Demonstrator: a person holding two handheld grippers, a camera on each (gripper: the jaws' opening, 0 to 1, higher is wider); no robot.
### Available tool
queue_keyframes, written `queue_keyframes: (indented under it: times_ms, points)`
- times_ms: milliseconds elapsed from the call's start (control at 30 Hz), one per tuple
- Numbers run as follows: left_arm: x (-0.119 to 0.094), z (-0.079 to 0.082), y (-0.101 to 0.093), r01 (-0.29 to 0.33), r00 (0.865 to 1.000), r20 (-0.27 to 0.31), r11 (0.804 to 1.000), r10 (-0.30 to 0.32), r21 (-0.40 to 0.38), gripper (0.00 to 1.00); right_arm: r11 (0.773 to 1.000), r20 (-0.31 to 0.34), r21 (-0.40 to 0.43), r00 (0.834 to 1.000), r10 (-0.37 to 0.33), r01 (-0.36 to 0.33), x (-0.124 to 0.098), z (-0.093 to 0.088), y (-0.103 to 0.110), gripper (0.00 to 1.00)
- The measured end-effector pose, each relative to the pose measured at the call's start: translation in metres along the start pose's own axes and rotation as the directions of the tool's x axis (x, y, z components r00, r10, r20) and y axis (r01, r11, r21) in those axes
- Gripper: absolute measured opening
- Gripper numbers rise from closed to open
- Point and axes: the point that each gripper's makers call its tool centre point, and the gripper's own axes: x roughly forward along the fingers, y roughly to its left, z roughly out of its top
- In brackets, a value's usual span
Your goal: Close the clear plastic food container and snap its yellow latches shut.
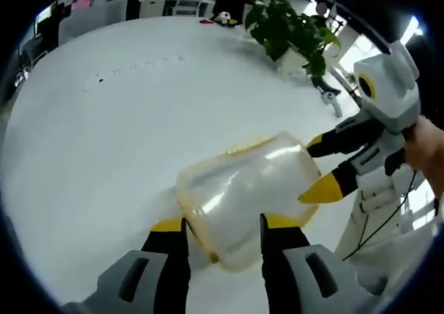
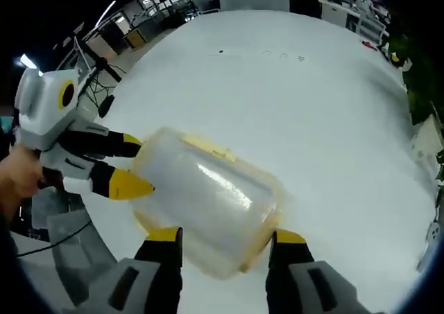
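A clear plastic container (image 1: 243, 186) with a yellow rim lies on the white table (image 1: 104, 127), lid on. One yellow latch (image 1: 250, 145) shows along its far long edge. My left gripper (image 1: 223, 224) is open, its yellow-tipped jaws straddling the near end of the box. My right gripper (image 1: 319, 167) comes in from the right, open, its tips against the opposite end. In the right gripper view the container (image 2: 208, 196) lies between my right gripper (image 2: 227, 236) and my left gripper (image 2: 132, 165), with a yellow latch (image 2: 208, 147) on its upper edge.
A potted green plant (image 1: 291, 26) stands at the table's far right. Chairs and desks (image 1: 173, 2) line the room behind. A person's hand (image 1: 424, 154) holds the right gripper. The table's edge (image 2: 97, 210) runs close behind the left gripper; a cable (image 2: 48, 241) hangs there.
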Motion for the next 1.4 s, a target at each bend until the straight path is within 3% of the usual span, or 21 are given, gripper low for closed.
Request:
queue_keyframes:
  times_ms: [500,633,700,800,1133,1333,1400]
  points:
    - [-0.002,-0.001,0.002,0.029,0.998,0.06,0.999,-0.027,-0.042,0.41,1.0,0.035,-0.002,0.999,0.021,-0.021,-0.002,-0.005,-0.002,0.49]
    - [-0.005,-0.001,0.005,0.0,0.999,0.054,1.0,-0.001,0.03,0.47,0.994,0.03,-0.108,0.999,-0.025,0.028,-0.006,-0.006,-0.008,0.54]
    - [-0.006,-0.003,0.004,0.003,0.999,0.051,0.999,-0.004,0.036,0.47,0.993,0.016,-0.12,1.0,-0.014,0.016,-0.009,-0.008,-0.005,0.5]
    - [-0.008,-0.004,0.003,0.006,0.999,0.05,0.998,-0.009,0.063,0.49,0.992,0.023,-0.122,1.0,-0.013,0.016,-0.013,-0.008,-0.006,0.5]
    - [-0.018,0.001,-0.006,0.025,0.998,0.052,0.984,-0.034,0.175,0.52,0.97,0.051,-0.239,0.998,-0.023,0.034,-0.029,-0.001,0.0,0.5]
    - [-0.022,-0.001,-0.01,0.03,0.999,0.026,0.955,-0.039,0.296,0.55,0.953,0.063,-0.299,0.998,-0.028,0.045,-0.038,0.0,-0.003,0.49]
    - [-0.023,0.0,-0.011,0.031,0.999,0.027,0.945,-0.042,0.326,0.56,0.93,0.065,-0.365,0.998,-0.011,0.034,-0.04,0.001,-0.001,0.49]
